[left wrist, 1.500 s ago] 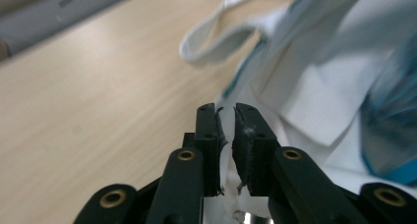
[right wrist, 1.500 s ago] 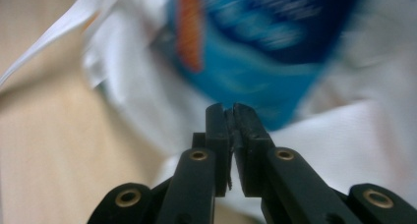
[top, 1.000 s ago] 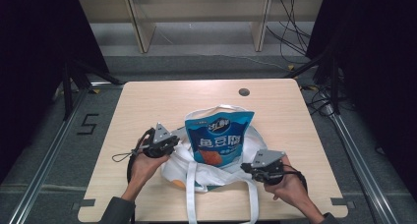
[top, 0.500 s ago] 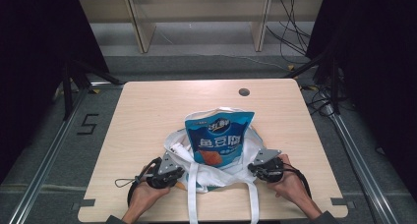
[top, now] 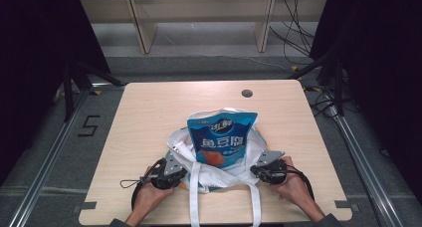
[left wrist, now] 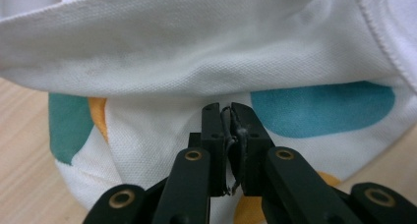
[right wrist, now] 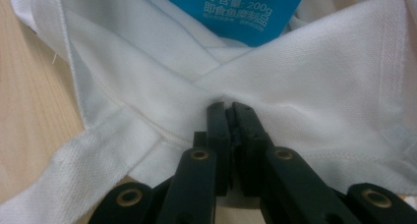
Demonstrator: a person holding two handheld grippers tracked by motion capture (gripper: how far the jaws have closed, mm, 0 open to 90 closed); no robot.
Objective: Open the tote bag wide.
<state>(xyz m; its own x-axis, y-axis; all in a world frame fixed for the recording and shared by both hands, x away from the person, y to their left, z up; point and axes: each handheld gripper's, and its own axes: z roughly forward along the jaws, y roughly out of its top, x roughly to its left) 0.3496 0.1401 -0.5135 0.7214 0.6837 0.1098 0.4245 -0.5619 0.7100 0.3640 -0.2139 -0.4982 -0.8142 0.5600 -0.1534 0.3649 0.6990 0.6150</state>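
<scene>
A white tote bag [top: 175, 140] with teal and orange print lies slumped on the wooden table [top: 149, 107], with a blue snack pack [top: 221, 140] standing upright inside it. My left gripper [top: 182, 174] is low at the bag's left side; its jaws have just been closing and are shut, tips pinching the printed cloth [left wrist: 196, 52]. In its own view the left gripper [left wrist: 228, 108] presses into the fabric. My right gripper [top: 255, 170] is shut at the bag's right side. Creases in the white cloth [right wrist: 319, 86] run into the right gripper [right wrist: 229, 106], below the pack [right wrist: 236, 8].
Two white straps [top: 194, 202] trail from the bag over the table's near edge. A dark round hole [top: 247, 93] sits near the far edge. Bare wood lies to the left, right and behind the bag. Shelving and cables are beyond the table.
Both hands have sunk toward the tabletop and drawn nearer the front edge, pulling the bag's rim down. More of the blue pack stands exposed above the slumped cloth.
</scene>
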